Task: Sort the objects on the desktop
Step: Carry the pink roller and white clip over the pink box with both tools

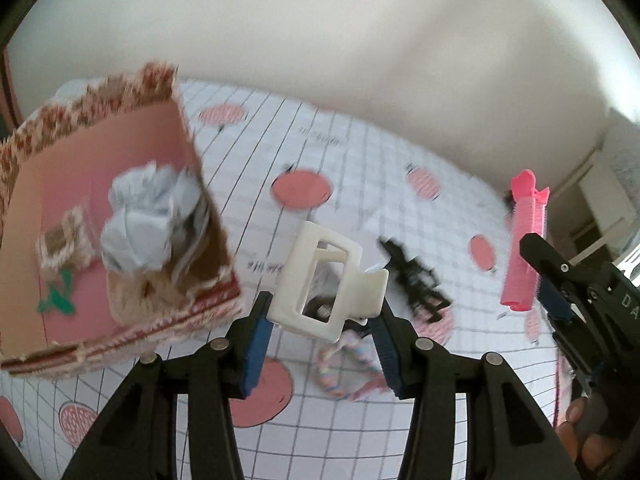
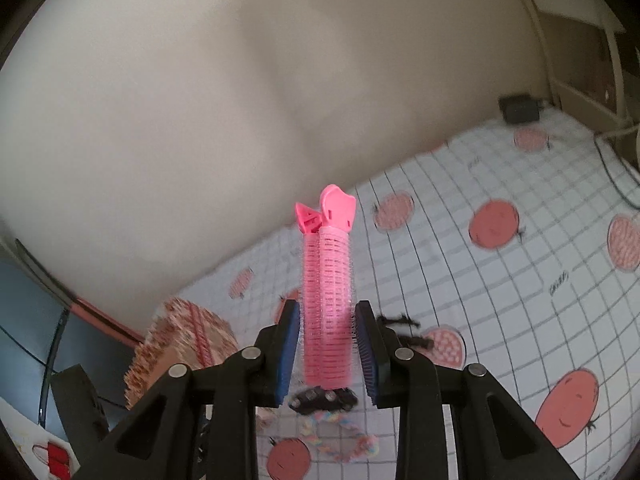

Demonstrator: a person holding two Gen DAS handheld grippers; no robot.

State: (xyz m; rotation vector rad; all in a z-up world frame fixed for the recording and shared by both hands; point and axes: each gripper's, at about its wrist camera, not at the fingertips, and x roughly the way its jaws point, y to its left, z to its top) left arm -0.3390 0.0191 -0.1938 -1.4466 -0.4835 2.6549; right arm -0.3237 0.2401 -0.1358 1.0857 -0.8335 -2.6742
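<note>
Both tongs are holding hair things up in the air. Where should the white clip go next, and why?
Probably sideways over the pink box, then let go. The left tongs grip the white claw clip above the tablecloth, and the open box beside it already holds a blue scrunchie. The right tongs hold the pink roller.

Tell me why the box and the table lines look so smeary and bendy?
Left wrist view: the pink box and black clip are smeared by motion blur, while the white claw clip stays sharper. Both views: the fisheye lens bends the tablecloth grid into curves. Right wrist view: the pink roller looks fairly crisp.
</note>
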